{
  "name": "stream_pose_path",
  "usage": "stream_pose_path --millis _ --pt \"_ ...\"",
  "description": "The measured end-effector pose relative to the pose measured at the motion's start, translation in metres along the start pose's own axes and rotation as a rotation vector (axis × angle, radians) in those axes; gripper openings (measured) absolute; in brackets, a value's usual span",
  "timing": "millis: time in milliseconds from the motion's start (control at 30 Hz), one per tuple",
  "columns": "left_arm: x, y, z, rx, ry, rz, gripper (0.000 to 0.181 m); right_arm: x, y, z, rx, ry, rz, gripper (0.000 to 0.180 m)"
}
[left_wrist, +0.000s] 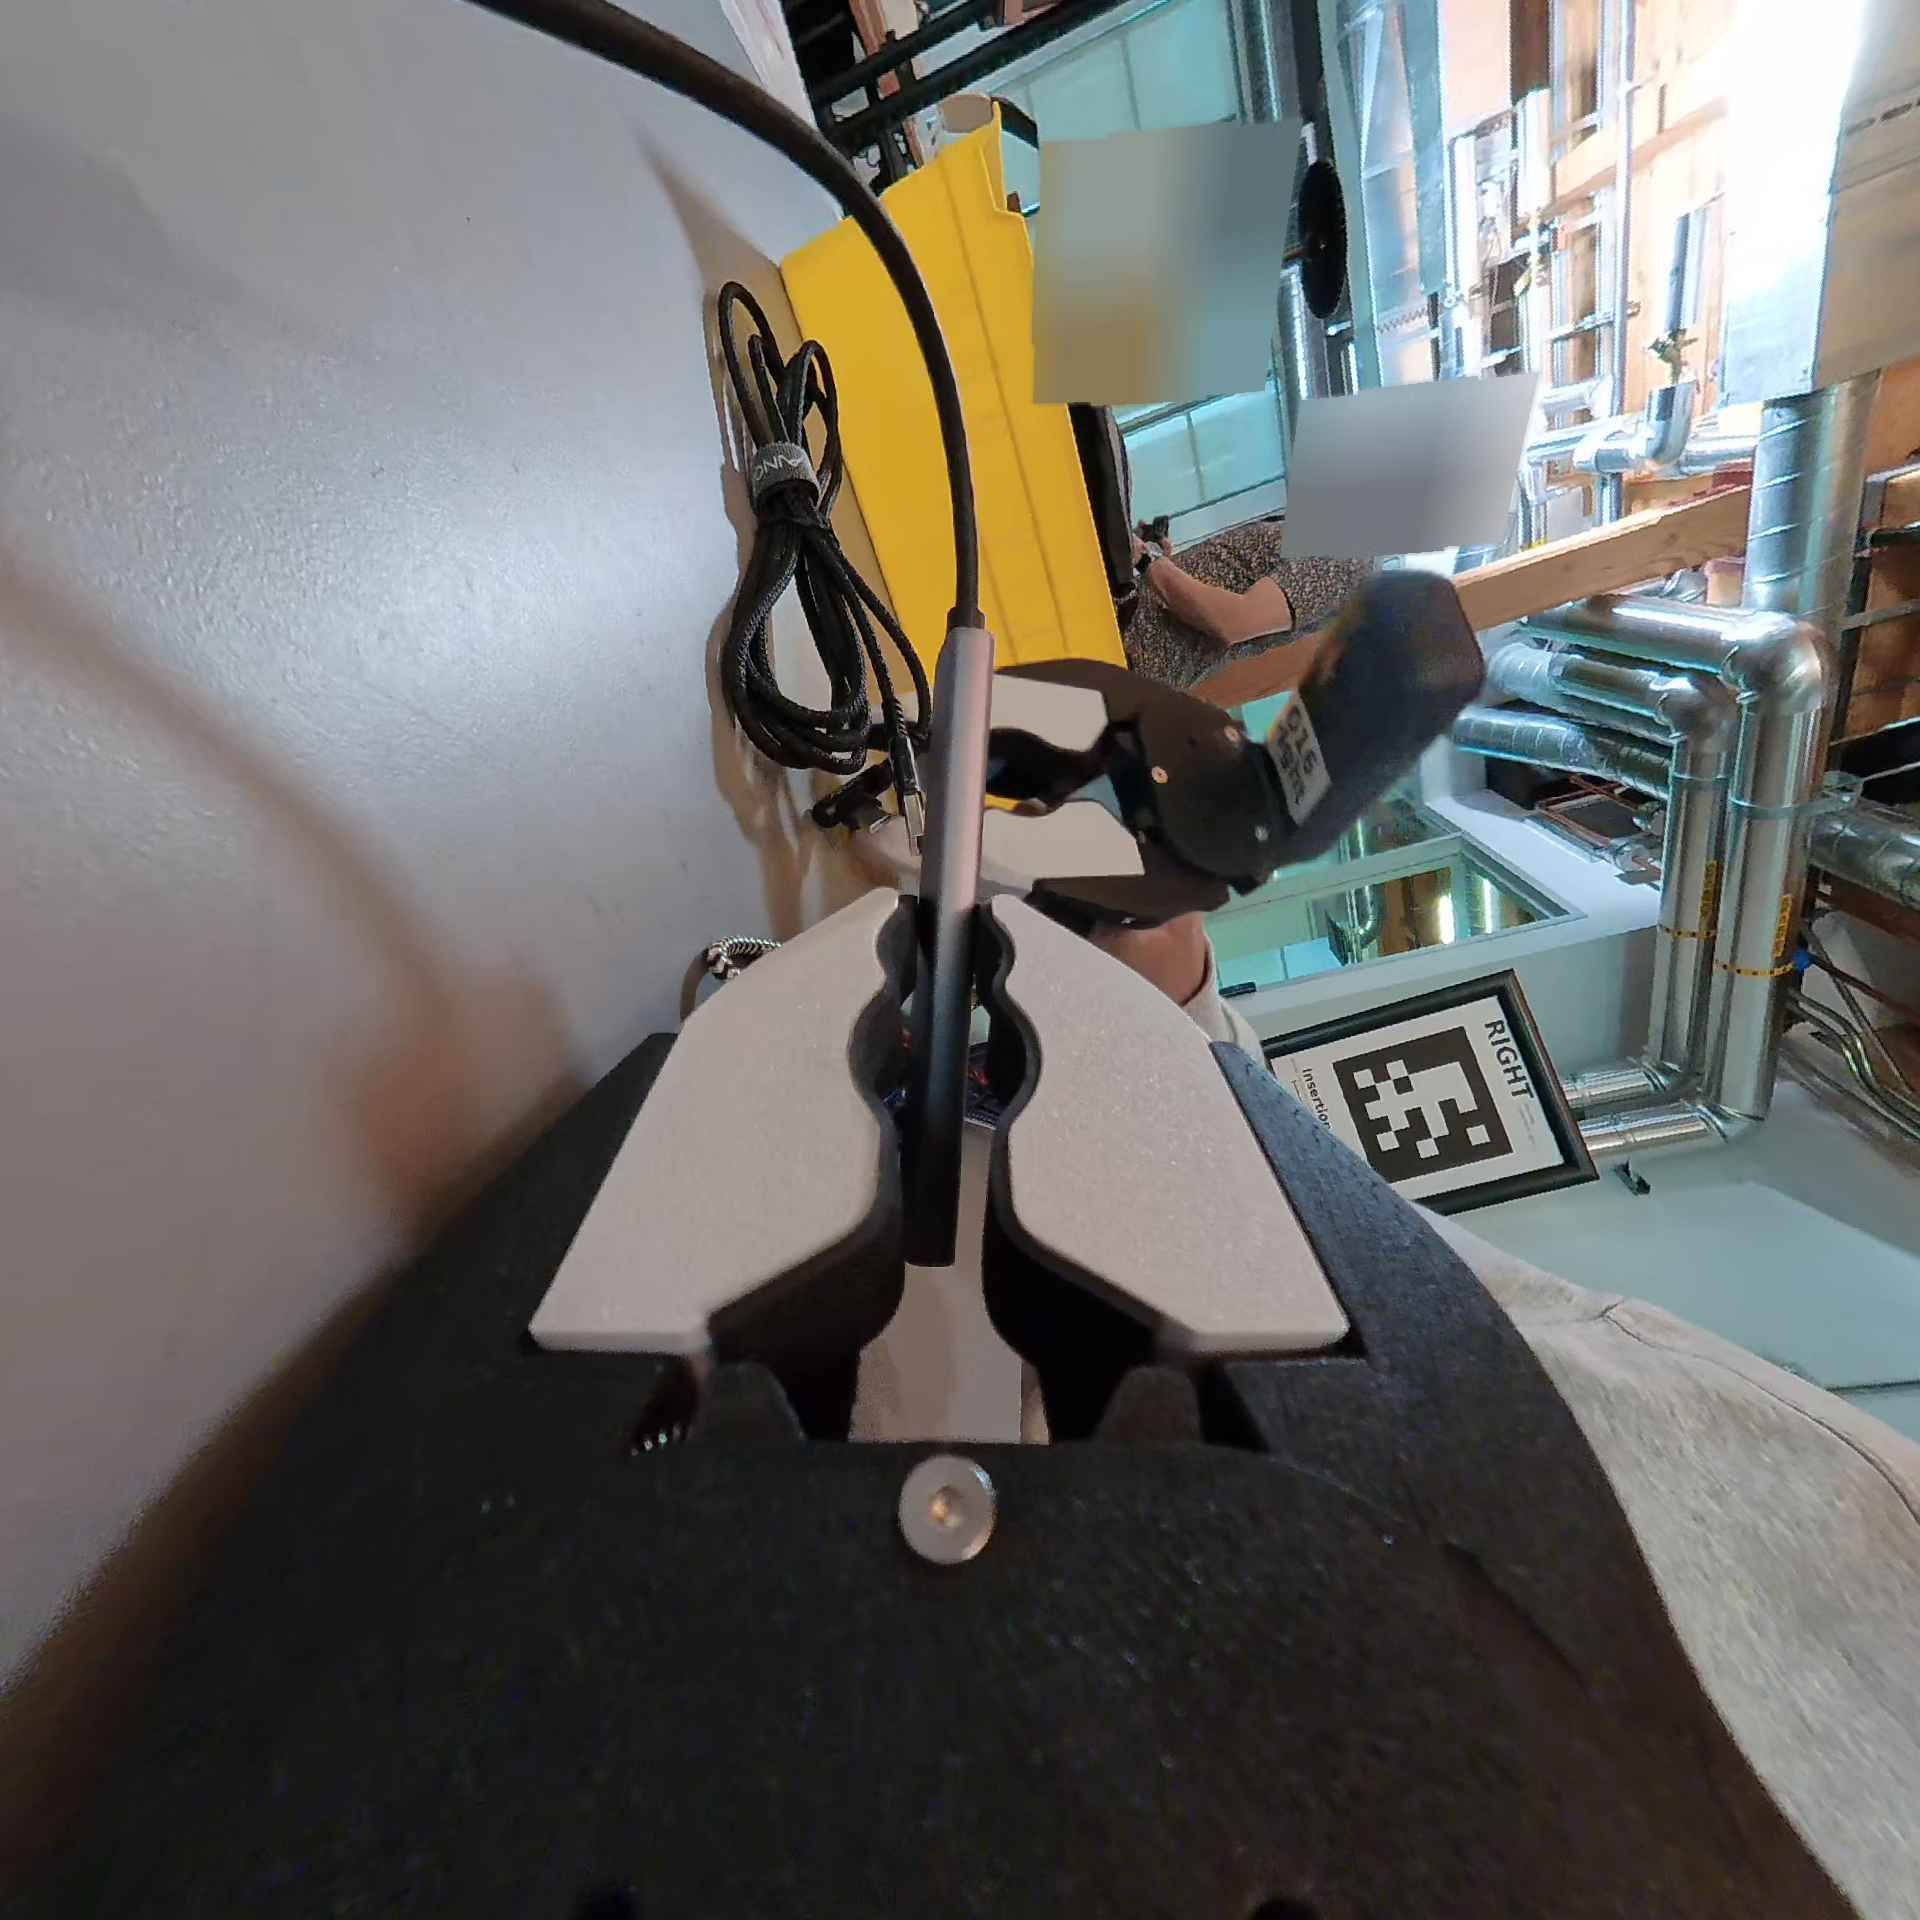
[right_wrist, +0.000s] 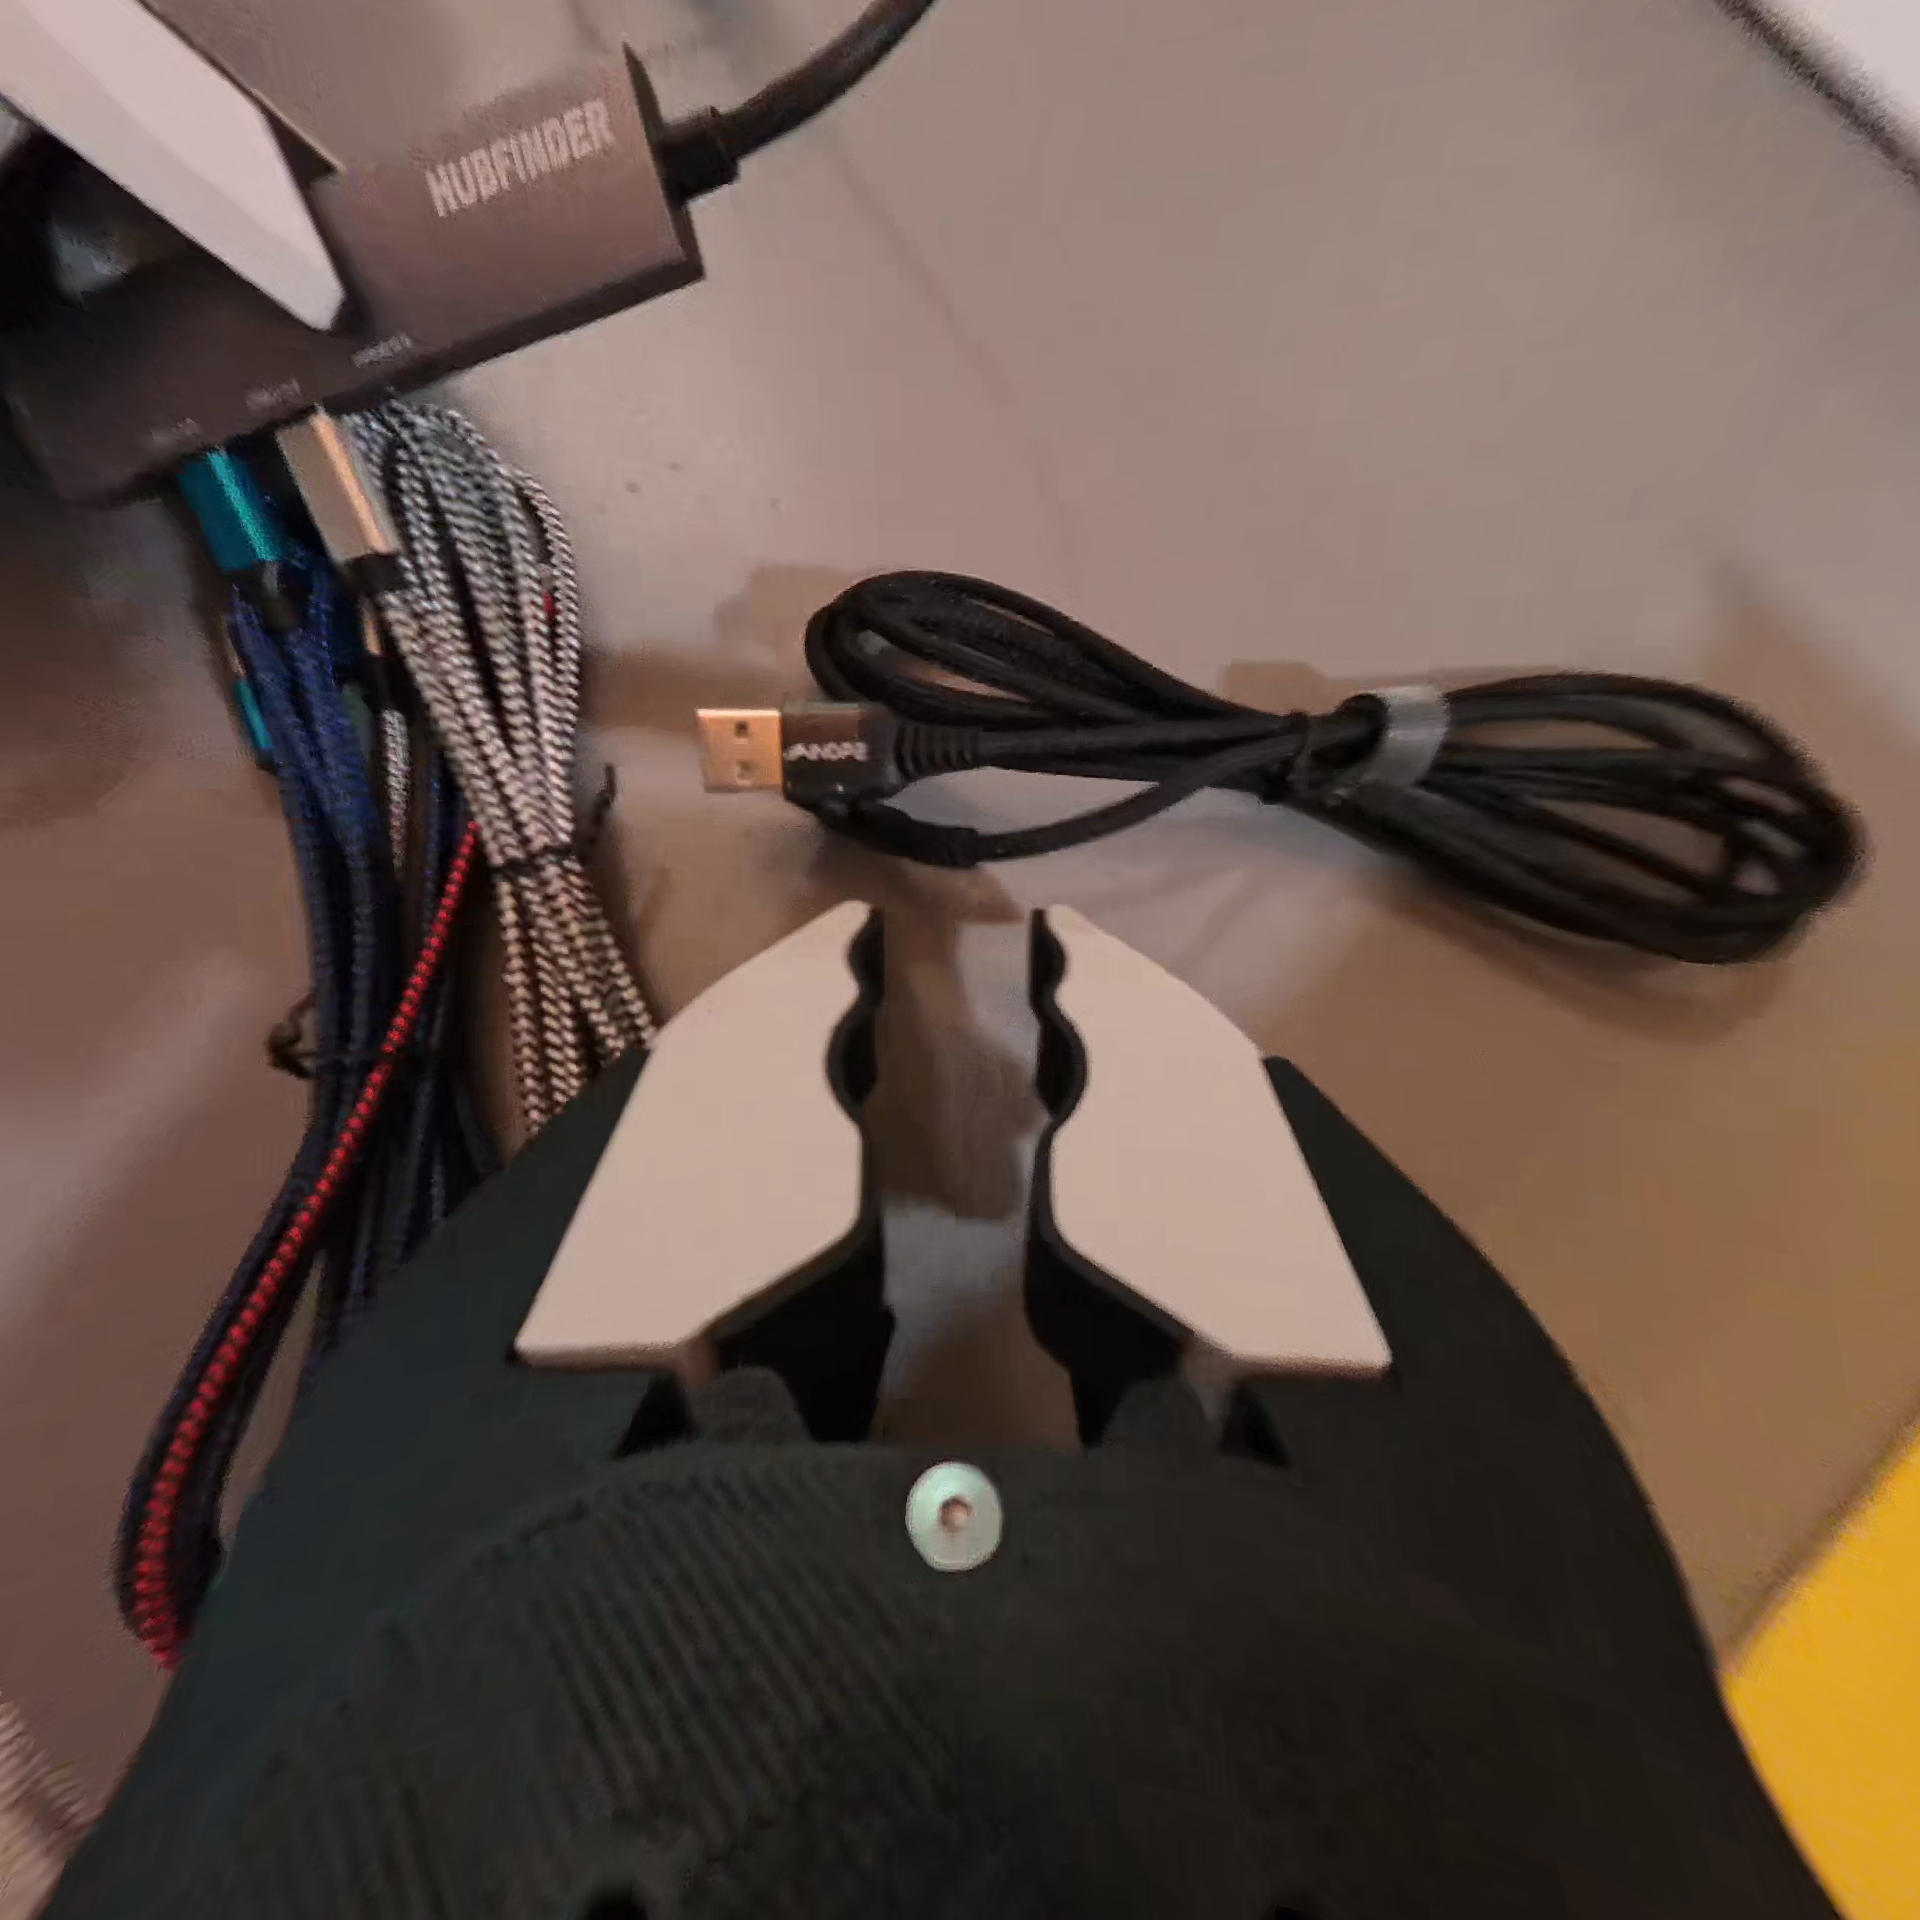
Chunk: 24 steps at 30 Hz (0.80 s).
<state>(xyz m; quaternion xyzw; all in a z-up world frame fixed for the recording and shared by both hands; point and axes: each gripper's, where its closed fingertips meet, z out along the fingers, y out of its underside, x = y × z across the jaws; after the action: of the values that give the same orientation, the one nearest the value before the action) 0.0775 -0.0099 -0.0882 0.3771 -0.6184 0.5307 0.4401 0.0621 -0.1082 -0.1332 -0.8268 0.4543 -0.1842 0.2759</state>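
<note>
My left gripper (left_wrist: 948, 920) is shut on a slim grey USB hub (left_wrist: 951, 831), seen edge-on, with its thick black lead (left_wrist: 914, 281) arcing up and away. The right wrist view shows the hub (right_wrist: 499, 229) at top left, held in the left gripper's white fingers (right_wrist: 187, 166), with a blue plug (right_wrist: 223, 514) and a silver plug (right_wrist: 332, 488) in its ports. My right gripper (right_wrist: 956, 920) is open and empty, just short of a coiled black USB cable (right_wrist: 1351, 769) lying on the grey table; its gold plug (right_wrist: 740, 750) points left. The right gripper also shows beyond the hub (left_wrist: 1049, 800).
Braided cables hang from the hub: white-black (right_wrist: 499, 727), blue (right_wrist: 312, 831) and red-black (right_wrist: 343, 1174). A yellow bin (left_wrist: 966, 416) stands on the table (left_wrist: 312, 520) past the black coil (left_wrist: 800, 561). A framed marker sign (left_wrist: 1423, 1101) and a person's arm (left_wrist: 1216, 603) lie beyond.
</note>
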Motion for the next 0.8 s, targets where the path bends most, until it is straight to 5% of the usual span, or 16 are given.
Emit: stream_pose_path --millis 33,100,367,800 --pt "0.0 0.0 0.0 0.0 -0.001 0.001 0.012 -0.006 -0.002 0.005 -0.002 -0.075 0.035 0.038" --pt "0.0 0.0 0.0 0.0 0.0 0.002 0.012 -0.015 -0.016 0.009 0.054 -0.194 0.073 0.042" --pt "0.0 0.0 0.0 -0.002 0.008 -0.008 0.012 -0.048 -0.041 -0.002 0.113 -0.455 0.082 0.006" --pt "0.03 0.022 0.019 -0.099 0.109 0.201 0.012 -0.049 -0.029 -0.008 -0.017 -0.478 0.244 0.005"
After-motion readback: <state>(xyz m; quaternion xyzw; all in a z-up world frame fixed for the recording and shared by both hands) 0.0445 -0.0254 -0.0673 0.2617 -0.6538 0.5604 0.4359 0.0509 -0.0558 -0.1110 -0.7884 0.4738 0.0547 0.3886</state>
